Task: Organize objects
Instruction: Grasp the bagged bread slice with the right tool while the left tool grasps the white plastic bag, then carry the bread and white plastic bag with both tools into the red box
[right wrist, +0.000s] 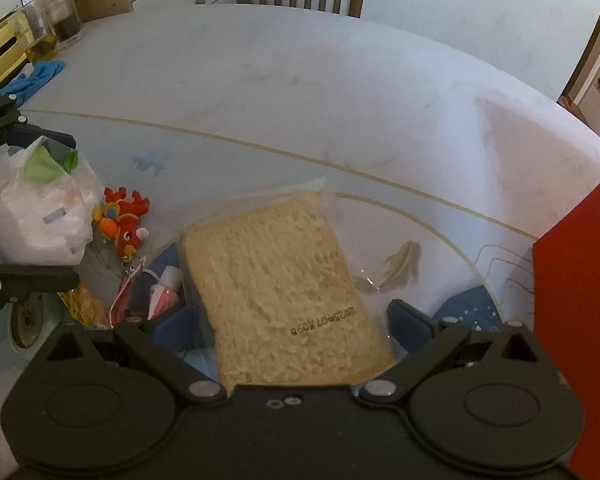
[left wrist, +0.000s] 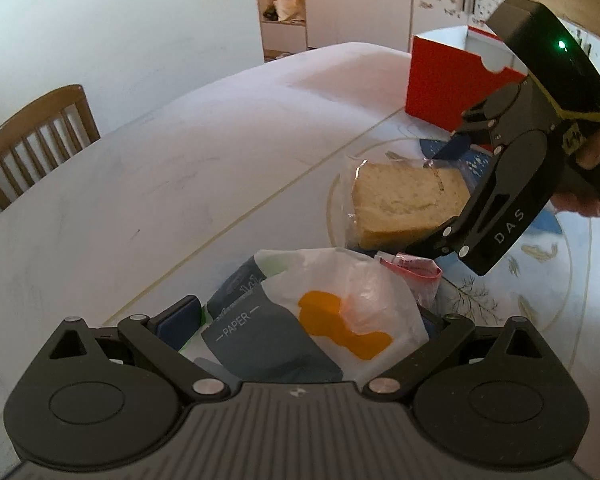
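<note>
My left gripper (left wrist: 312, 320) is shut on a pack of paper tissues (left wrist: 284, 320) in grey, white and orange wrap; it also shows in the right wrist view (right wrist: 40, 208). My right gripper (right wrist: 296, 320) is closed on a slice of bread in a clear bag (right wrist: 280, 280), held above the table. In the left wrist view the bread (left wrist: 404, 200) sits between the right gripper's (left wrist: 444, 196) blue pads. A red open box (left wrist: 448, 88) stands behind it, and its side (right wrist: 580, 300) fills the right edge of the right wrist view.
A red plush toy (right wrist: 124, 224), a pink tube (right wrist: 164, 292) and a yellow packet (right wrist: 84, 308) lie on the white table (right wrist: 300, 100). Jars (right wrist: 56, 20), a yellow box (right wrist: 0, 52) and a blue cloth (right wrist: 32, 76) sit far left. Chairs (left wrist: 36, 140) stand at the table edges.
</note>
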{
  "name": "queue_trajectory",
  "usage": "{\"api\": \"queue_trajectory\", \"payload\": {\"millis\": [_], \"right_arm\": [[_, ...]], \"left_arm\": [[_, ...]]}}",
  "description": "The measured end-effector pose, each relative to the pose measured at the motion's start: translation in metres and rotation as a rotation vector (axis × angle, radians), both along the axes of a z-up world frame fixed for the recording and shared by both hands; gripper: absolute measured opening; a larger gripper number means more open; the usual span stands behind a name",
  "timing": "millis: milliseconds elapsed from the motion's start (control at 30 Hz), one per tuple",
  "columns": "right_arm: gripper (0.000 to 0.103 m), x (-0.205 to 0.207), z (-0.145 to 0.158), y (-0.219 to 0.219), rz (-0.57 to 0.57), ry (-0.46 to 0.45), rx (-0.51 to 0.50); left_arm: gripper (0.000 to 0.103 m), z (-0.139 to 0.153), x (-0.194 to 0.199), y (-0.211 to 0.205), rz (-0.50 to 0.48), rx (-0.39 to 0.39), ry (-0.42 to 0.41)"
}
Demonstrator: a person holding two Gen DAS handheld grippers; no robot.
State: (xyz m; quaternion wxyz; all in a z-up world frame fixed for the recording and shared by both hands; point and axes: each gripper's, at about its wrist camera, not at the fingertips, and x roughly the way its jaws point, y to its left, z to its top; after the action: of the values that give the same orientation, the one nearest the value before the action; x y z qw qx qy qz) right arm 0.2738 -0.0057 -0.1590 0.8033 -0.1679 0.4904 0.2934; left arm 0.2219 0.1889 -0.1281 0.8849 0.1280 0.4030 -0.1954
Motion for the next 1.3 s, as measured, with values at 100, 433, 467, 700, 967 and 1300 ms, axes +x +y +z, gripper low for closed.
{"api": "queue_trajectory", "payload": {"millis": [100,433,467,700,967,1300], "right_arm": [[0.101,-0.001,-0.001,0.000,-0.001,-0.002,0.002],[0.088,-0.004,0.002,-0.002,-0.020,-0.010,0.011],[0.086,-0.004,0.003,-0.002,-0.026,-0.008,0.014],[0.080,-0.008,0.013,-0.012,-0.078,-0.018,0.018],[0.079,-0.026,0.037,-0.032,-0.136,-0.027,0.042],[0.079,-0.056,0.072,-0.056,-0.182,0.008,0.068]], "left_arm": [[0.098,0.000,0.000,0.001,0.016,-0.006,-0.004],[0.076,0.007,-0.004,0.007,0.061,-0.055,-0.012],[0.074,0.008,-0.005,0.007,0.062,-0.053,-0.014],[0.061,0.012,-0.006,0.009,0.097,-0.055,-0.017],[0.049,0.024,-0.009,0.020,0.178,-0.120,-0.008],[0.048,0.054,-0.022,0.019,0.287,-0.191,-0.003]]}}
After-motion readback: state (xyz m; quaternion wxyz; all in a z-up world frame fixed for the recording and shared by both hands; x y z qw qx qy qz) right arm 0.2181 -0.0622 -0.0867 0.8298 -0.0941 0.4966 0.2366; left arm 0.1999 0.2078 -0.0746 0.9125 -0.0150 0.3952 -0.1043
